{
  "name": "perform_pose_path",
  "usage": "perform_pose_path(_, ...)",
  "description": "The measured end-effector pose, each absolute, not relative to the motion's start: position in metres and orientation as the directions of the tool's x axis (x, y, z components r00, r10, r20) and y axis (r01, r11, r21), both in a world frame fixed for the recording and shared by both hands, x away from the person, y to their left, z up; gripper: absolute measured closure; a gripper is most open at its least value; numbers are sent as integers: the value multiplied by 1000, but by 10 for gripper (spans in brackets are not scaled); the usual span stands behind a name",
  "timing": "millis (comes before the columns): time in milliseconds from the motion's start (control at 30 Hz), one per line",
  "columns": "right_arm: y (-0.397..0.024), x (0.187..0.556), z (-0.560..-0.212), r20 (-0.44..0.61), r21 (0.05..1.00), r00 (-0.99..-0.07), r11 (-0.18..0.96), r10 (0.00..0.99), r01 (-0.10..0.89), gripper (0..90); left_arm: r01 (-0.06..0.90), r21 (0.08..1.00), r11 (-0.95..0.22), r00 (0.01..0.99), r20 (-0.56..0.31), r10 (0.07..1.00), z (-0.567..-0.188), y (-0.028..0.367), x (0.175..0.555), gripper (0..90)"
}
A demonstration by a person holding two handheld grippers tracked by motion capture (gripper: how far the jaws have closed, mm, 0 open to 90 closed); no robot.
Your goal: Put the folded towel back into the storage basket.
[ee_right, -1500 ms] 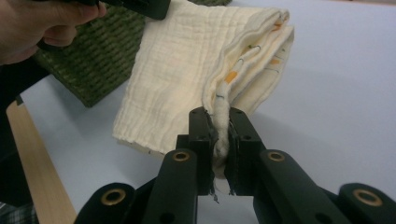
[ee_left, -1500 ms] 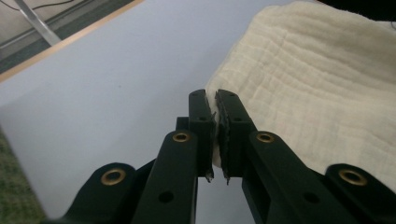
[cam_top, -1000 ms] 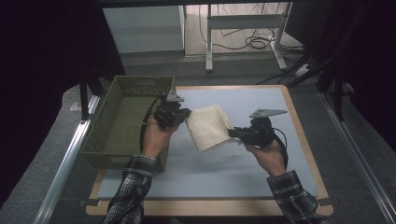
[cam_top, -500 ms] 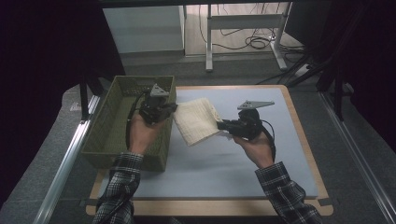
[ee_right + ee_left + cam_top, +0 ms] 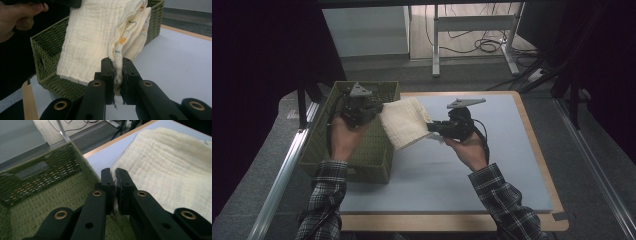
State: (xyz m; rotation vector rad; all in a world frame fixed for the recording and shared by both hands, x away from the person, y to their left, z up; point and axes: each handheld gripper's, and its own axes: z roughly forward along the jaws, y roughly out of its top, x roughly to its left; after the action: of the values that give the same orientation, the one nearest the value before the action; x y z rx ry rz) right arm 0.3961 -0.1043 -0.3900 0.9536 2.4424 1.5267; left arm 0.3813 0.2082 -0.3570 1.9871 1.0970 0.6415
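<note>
Cream cloth (image 5: 404,121) — green woven basket (image 5: 362,150) — black jaws

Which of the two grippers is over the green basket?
The left gripper, at the cloth's left end, is above the basket. The right gripper holds the other end over the blue mat.

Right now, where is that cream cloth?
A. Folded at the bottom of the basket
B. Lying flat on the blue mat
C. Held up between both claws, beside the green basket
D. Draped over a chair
C: the cloth hangs between the left claw and right claw, next to the basket.
</note>
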Motion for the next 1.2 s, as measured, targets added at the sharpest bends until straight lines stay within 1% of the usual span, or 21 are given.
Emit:
perform_pose_path(233,-75,402,-392,244,838,-807,302,538,455,820,493,810,-318,468,62,882,-357,234,379,856)
perform_pose_path(733,-12,411,-402,240,835,-824,324,513,444,817,538,800,-266,380,51,923,-366,289,371,856)
perform_pose_path(1033,26,417,-414,228,820,-835,363,500,442,817,576,780,-246,330,54,943,-380,317,368,856)
perform_pose_path(1200,50,420,-419,204,806,-843,403,497,433,817,598,766,-236,301,58,952,-388,329,368,855)
